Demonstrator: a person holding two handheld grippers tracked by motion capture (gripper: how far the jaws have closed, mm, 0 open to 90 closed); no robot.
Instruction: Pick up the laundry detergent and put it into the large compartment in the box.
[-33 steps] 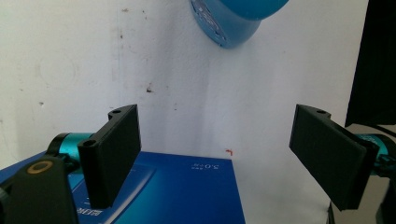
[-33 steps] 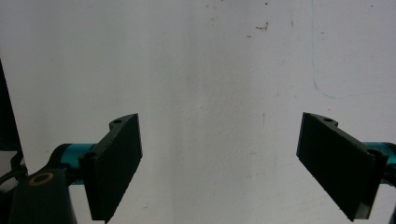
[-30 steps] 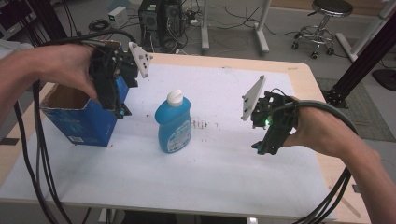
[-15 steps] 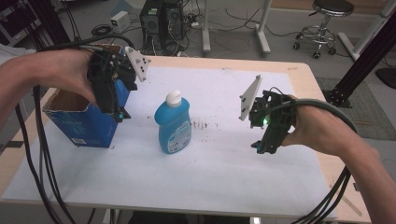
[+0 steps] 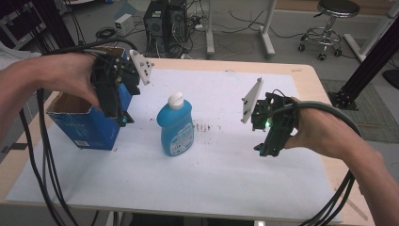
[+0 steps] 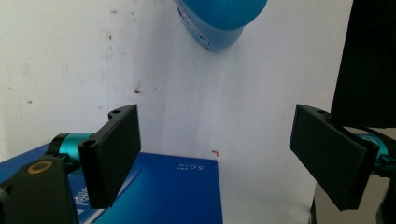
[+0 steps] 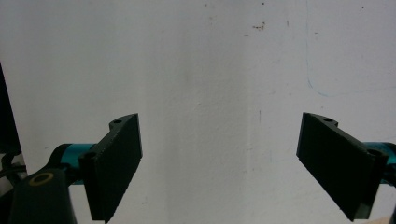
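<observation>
A blue dish-soap bottle (image 5: 176, 125) with a white cap stands upright near the middle of the white sheet; its lower body (image 6: 219, 21) shows at the top of the left gripper view. An open blue cardboard box (image 5: 85, 121) sits at the left of the table, and its blue side (image 6: 173, 193) lies below the left jaws. My left gripper (image 5: 121, 117) hovers over the box's right edge, open and empty (image 6: 217, 156). To the right of the bottle my right gripper (image 5: 263, 150) hangs above the bare sheet, open with nothing between its jaws (image 7: 219, 163).
The white sheet (image 5: 211, 179) covers most of the wooden table (image 5: 308, 77). Dark smudges (image 5: 202, 126) mark the sheet beside the bottle. Cables trail off the front edge from both hands. Computer towers (image 5: 164, 23) and a stool (image 5: 334, 21) stand on the floor beyond the table.
The left gripper has edged slightly toward the far side above the box. The right gripper and the bottle have stayed put.
</observation>
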